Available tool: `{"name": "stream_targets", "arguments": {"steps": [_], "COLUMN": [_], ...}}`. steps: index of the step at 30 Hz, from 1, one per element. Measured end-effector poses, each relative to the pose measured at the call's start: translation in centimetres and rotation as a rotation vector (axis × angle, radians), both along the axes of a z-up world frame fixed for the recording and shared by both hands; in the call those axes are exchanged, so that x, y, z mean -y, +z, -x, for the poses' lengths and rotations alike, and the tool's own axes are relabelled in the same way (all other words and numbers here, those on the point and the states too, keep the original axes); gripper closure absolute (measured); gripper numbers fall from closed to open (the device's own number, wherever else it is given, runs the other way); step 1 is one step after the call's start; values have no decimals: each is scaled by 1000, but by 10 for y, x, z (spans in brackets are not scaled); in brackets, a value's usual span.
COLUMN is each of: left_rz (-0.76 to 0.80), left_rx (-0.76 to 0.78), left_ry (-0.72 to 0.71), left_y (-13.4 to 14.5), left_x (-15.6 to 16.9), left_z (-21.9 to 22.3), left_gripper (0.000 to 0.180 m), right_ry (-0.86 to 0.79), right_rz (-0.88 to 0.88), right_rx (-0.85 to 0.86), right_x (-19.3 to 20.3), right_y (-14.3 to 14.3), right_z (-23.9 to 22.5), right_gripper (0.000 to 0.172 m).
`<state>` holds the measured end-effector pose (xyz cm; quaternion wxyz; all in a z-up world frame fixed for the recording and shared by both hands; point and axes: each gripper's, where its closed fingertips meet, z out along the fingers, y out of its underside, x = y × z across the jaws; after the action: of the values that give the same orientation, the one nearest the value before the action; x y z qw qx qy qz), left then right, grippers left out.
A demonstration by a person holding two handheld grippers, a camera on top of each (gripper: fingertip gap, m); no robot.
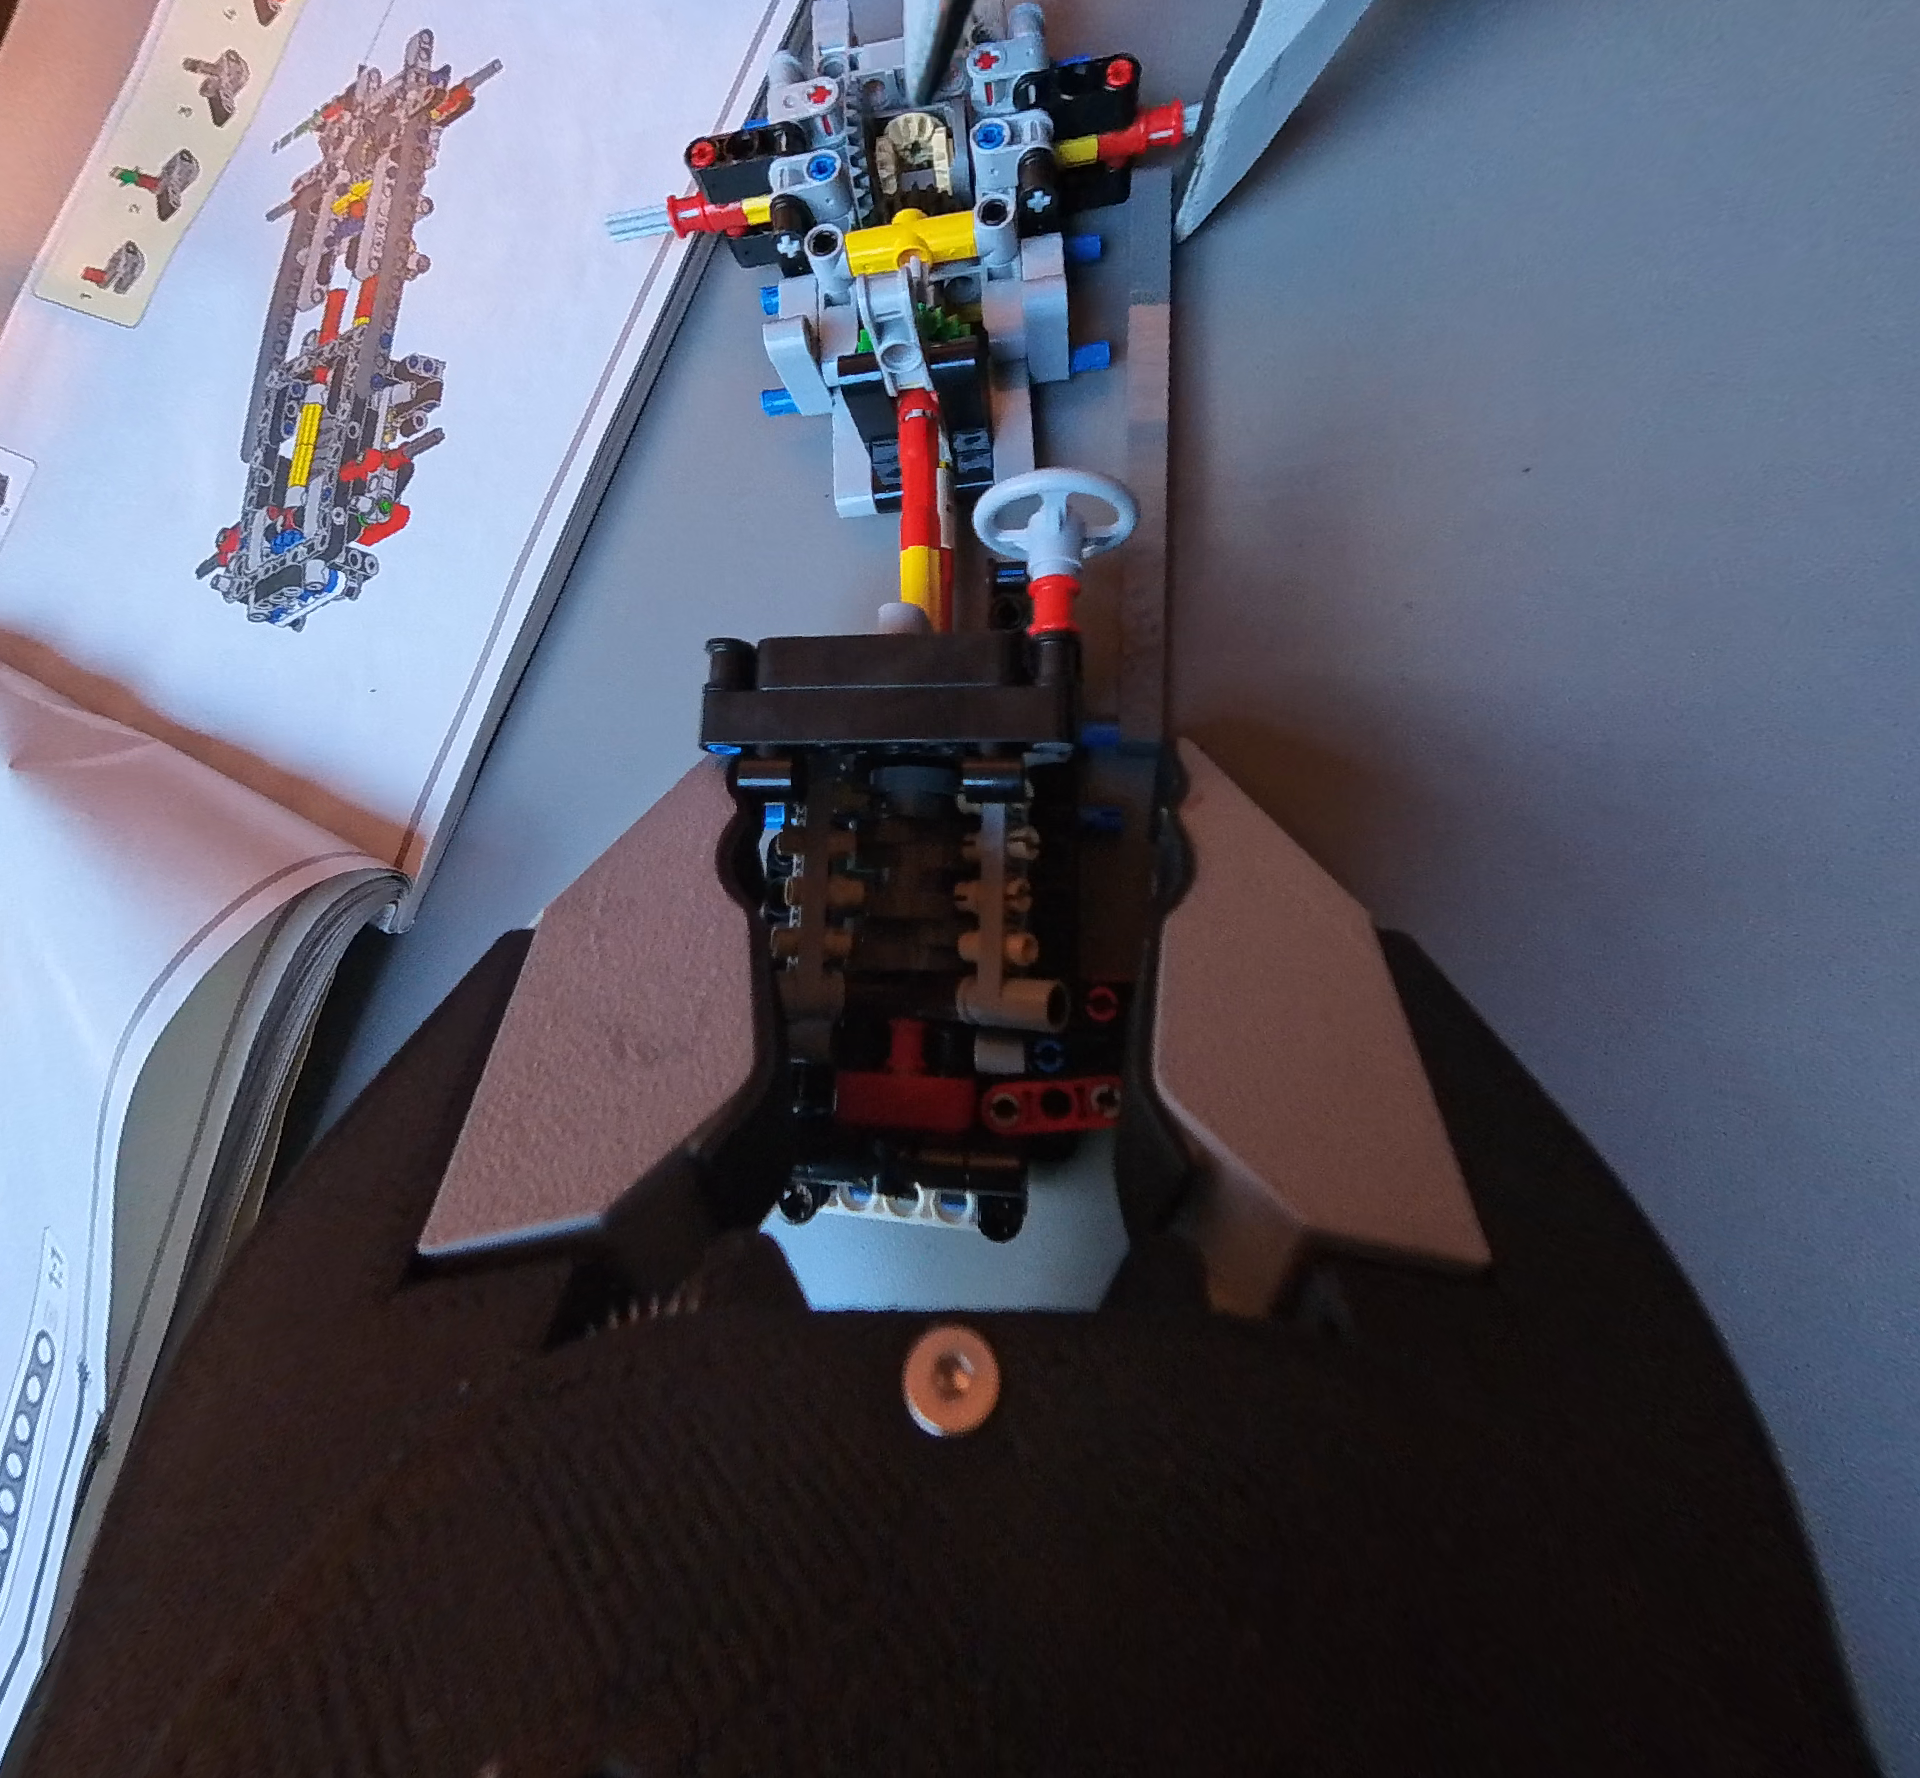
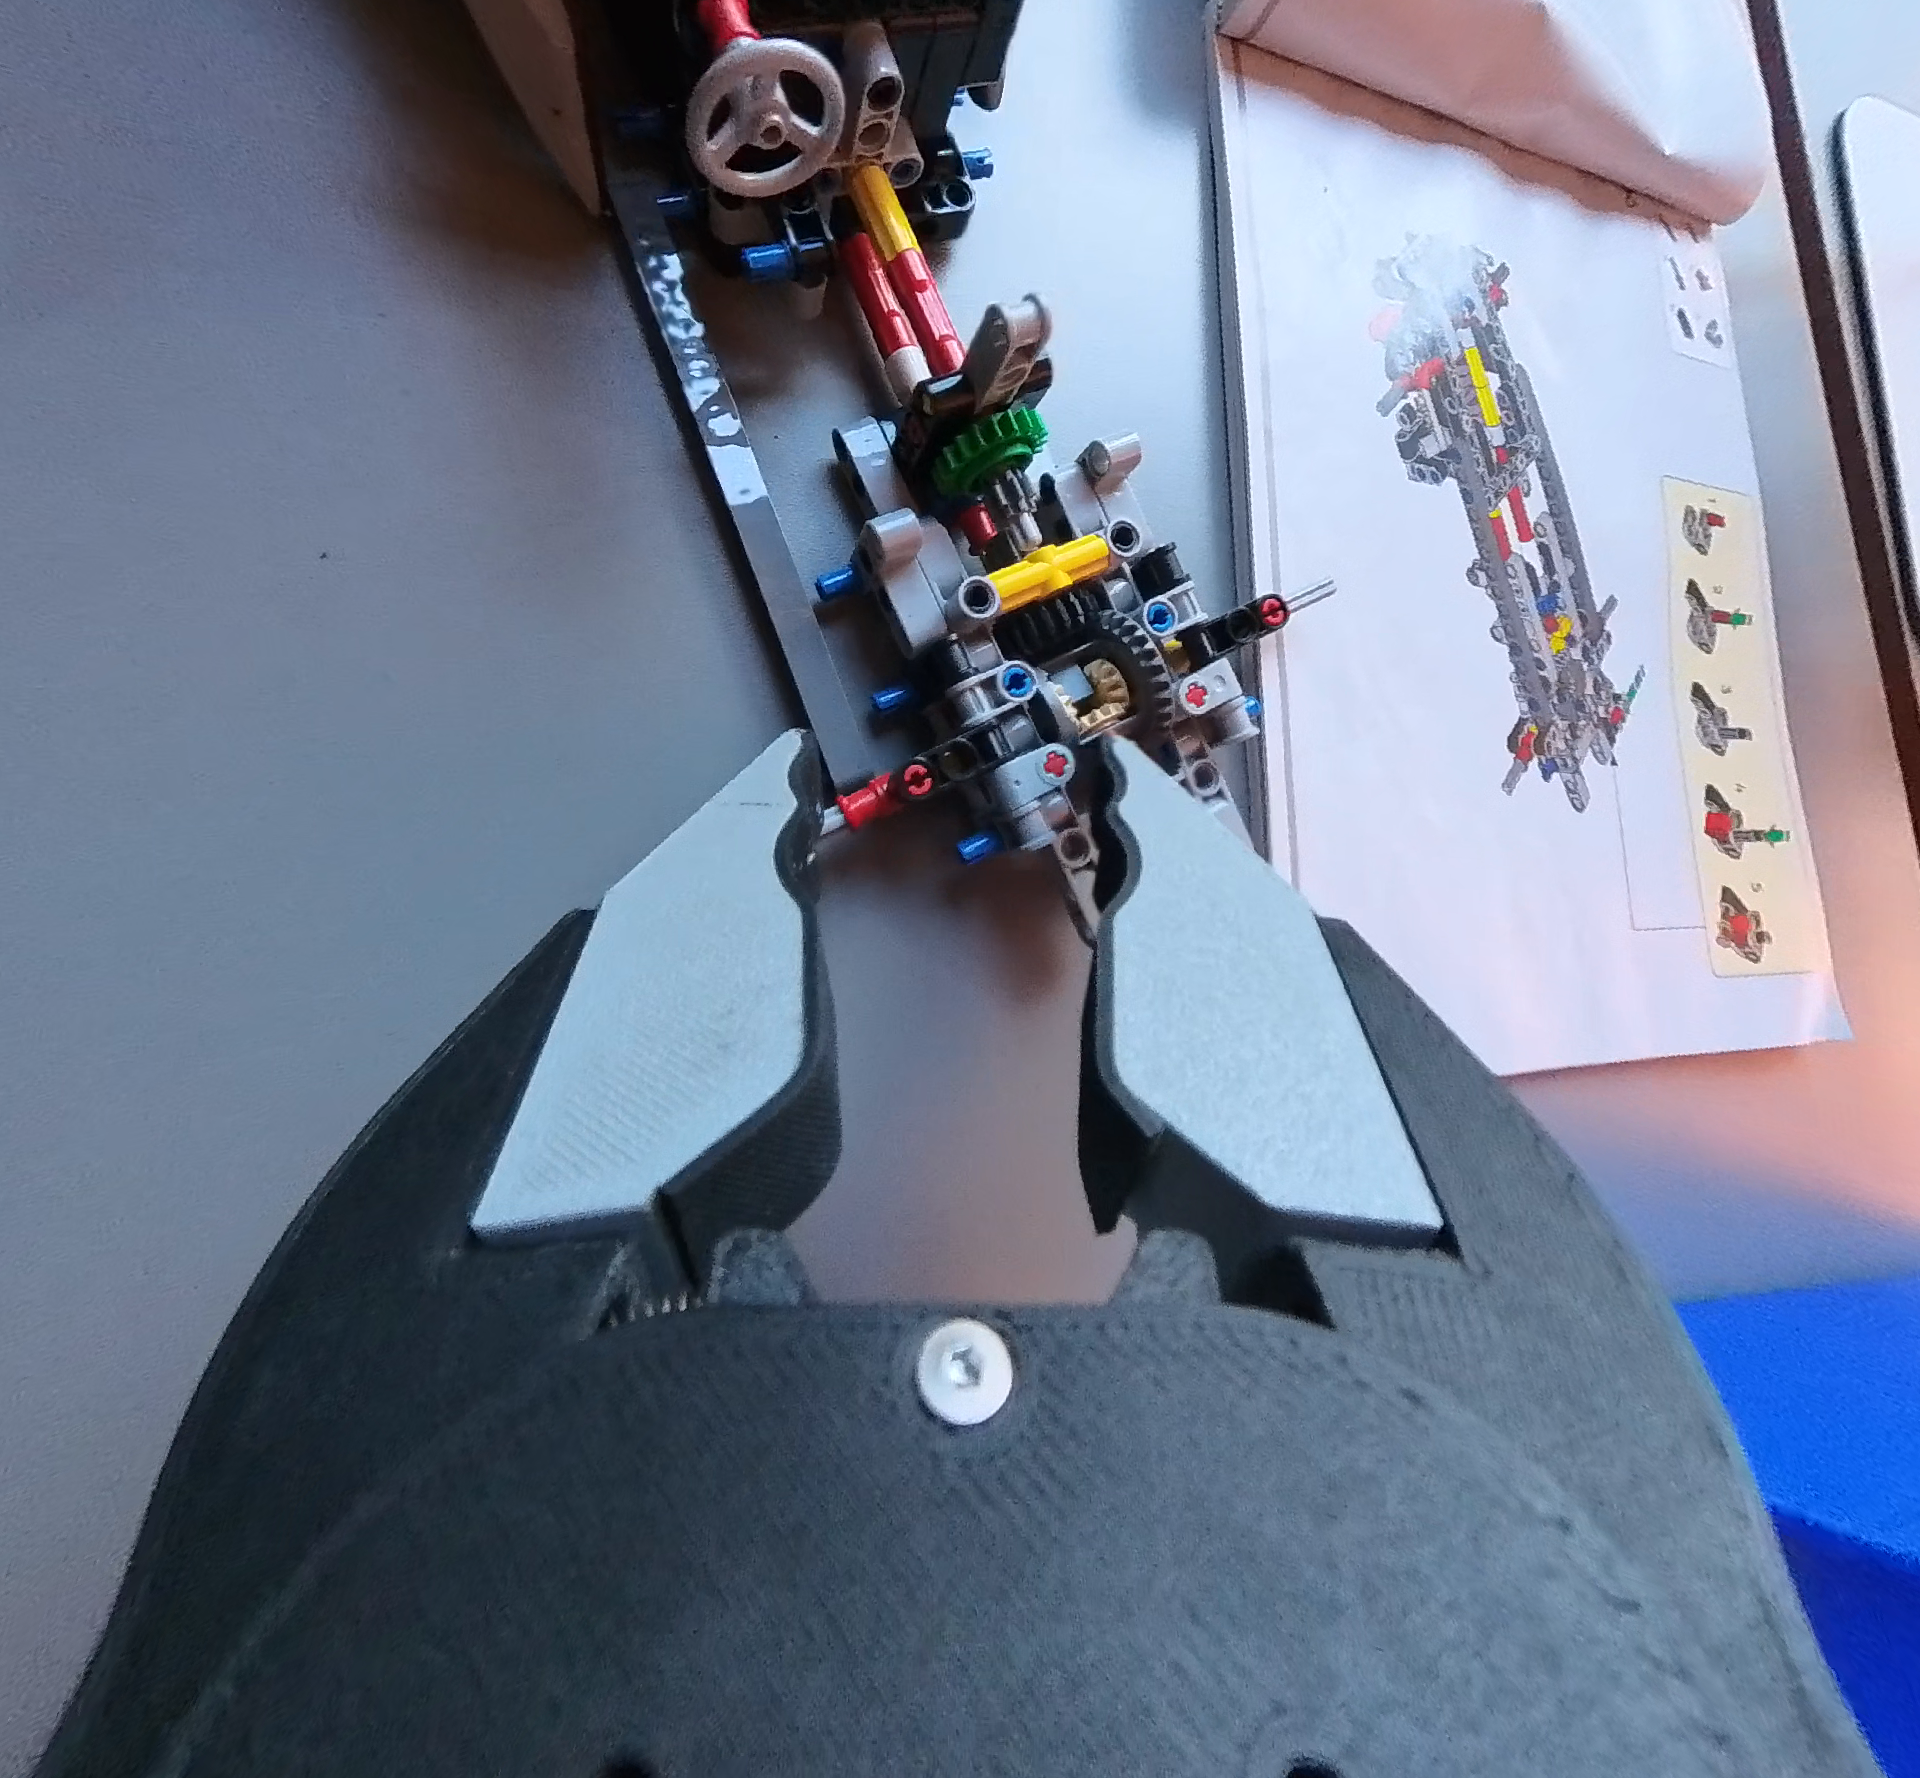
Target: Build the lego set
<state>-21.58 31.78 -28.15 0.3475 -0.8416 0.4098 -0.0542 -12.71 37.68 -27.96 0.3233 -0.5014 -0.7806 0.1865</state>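
A long brick-built chassis model [image 1: 914, 294] lies on the grey table [image 1: 1558, 585], with a pale steering wheel [image 1: 1055, 507], red and yellow shafts, and a gear housing at its far end. My left gripper [image 1: 951, 762] is shut on the dark engine end, its pads against both sides. In the right wrist view, my right gripper [image 2: 956, 772] is open astride the gear end of the model [image 2: 1039, 606]. Its left fingertip [image 2: 795, 793] is at the tip of a red-bushed axle. Its right fingertip [image 2: 1127, 793] is beside a grey holed beam [image 2: 1075, 855]. Its fingers [image 1: 1309, 55] also show in the left wrist view.
An open instruction booklet [image 1: 312, 378] lies beside the model, on the left in the left wrist view and on the right in the right wrist view [image 2: 1507, 585]. A long dark grey strip [image 2: 748, 523] runs along the model's side. A blue object [image 2: 1818, 1416] sits at the lower right. Some 12 cm of space lies between my two pairs of fingers.
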Motion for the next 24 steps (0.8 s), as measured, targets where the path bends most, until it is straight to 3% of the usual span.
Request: {"name": "stream_targets", "arguments": {"steps": [19,24], "left_rz": [13,12], "left_rx": [15,17], "left_ry": [-6,-16], "left_y": [0,0], "left_x": [-1,-1], "left_z": [3,2], "left_gripper": [106,105], "right_ry": [40,123], "right_rz": [89,94], "right_rx": [-3,24], "right_x": [-7,-9], "right_y": [-3,-4], "right_z": [7,8], "right_gripper": [123,122]}}
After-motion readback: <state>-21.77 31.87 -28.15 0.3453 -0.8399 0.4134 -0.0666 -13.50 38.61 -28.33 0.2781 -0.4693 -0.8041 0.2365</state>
